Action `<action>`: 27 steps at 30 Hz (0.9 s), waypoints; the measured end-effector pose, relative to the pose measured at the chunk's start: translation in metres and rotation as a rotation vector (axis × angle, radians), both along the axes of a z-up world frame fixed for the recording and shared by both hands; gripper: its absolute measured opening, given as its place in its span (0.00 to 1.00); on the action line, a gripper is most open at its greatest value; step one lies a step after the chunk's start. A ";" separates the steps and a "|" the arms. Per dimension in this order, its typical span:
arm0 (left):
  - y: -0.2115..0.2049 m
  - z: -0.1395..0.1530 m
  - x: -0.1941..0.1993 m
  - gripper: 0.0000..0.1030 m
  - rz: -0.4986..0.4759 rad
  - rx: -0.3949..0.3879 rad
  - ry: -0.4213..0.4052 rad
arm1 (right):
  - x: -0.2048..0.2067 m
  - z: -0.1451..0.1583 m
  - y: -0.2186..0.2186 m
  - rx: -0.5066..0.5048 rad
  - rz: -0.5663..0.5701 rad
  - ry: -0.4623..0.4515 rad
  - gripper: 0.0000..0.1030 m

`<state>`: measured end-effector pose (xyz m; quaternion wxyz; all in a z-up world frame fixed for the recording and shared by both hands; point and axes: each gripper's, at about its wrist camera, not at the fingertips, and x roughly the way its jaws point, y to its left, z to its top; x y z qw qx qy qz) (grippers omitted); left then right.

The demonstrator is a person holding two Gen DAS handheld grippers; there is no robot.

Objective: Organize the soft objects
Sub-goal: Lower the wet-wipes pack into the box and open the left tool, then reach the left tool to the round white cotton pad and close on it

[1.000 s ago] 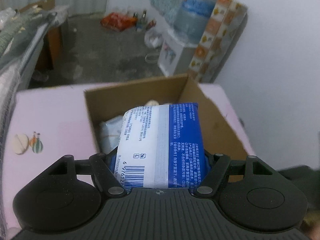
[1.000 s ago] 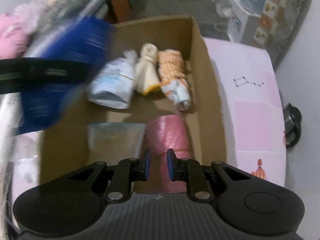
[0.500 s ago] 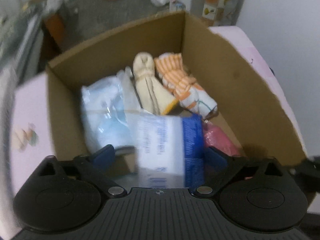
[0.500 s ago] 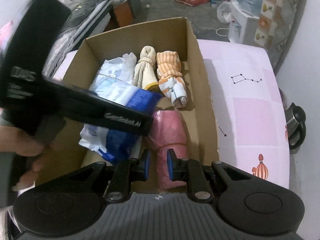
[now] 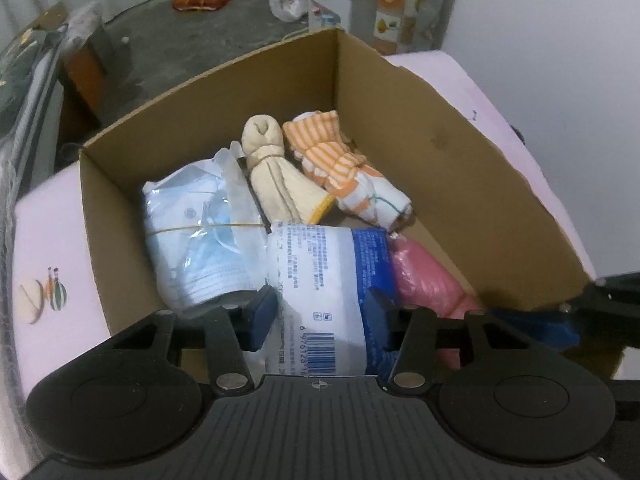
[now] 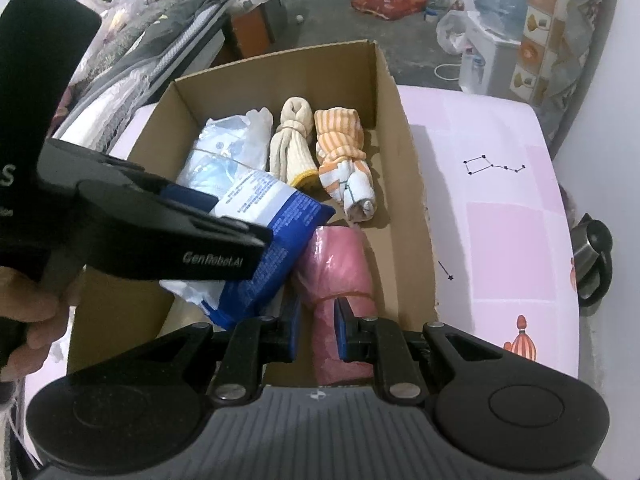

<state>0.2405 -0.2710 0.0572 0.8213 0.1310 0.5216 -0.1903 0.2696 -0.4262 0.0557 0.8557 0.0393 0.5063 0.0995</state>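
A cardboard box (image 5: 460, 168) stands on a pink tabletop (image 6: 508, 240) and holds the soft things. Along its far end lie three bundles side by side: a clear bag of blue face masks (image 5: 200, 240) at the left, a cream rolled sock (image 5: 272, 172) in the middle, and an orange-striped rolled sock (image 5: 348, 176) at the right.

The left gripper (image 5: 320, 316) reaches down into the near part of the box with a blue-and-white tissue pack (image 5: 324, 280) between its blue pads – the jaws are closing, and the pads sit at the pack's sides. The pack lies tilted, one end over the mask bag, the other against a pink plastic roll (image 6: 340, 280).

The right gripper (image 6: 316, 328) hangs at the box's near edge, its jaws narrowly apart with the near end of the pink roll between them; whether the pads press on it I cannot tell. A person's hand (image 6: 32, 320) holds the left gripper's handle.
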 end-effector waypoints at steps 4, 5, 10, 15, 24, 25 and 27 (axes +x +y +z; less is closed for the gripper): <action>0.011 -0.003 0.003 0.47 0.013 -0.057 0.004 | -0.002 0.000 0.003 -0.006 -0.012 0.000 0.24; 0.016 0.001 0.001 0.47 0.018 -0.070 0.007 | -0.002 0.001 0.004 -0.010 -0.015 -0.005 0.24; 0.063 0.056 -0.022 0.48 0.049 -0.223 -0.082 | -0.008 0.016 0.011 0.033 -0.012 -0.038 0.24; 0.119 0.101 -0.060 0.50 0.051 -0.199 -0.206 | -0.017 0.037 0.035 0.043 0.034 -0.093 0.25; 0.213 0.078 -0.059 0.50 0.142 -0.006 -0.347 | -0.018 0.057 0.113 0.037 0.165 -0.132 0.25; 0.223 0.070 -0.051 0.50 0.157 -0.013 -0.347 | -0.017 0.058 0.123 0.032 0.181 -0.137 0.25; 0.241 0.051 -0.031 0.49 0.191 -0.030 -0.340 | -0.013 0.058 0.144 0.016 0.220 -0.145 0.25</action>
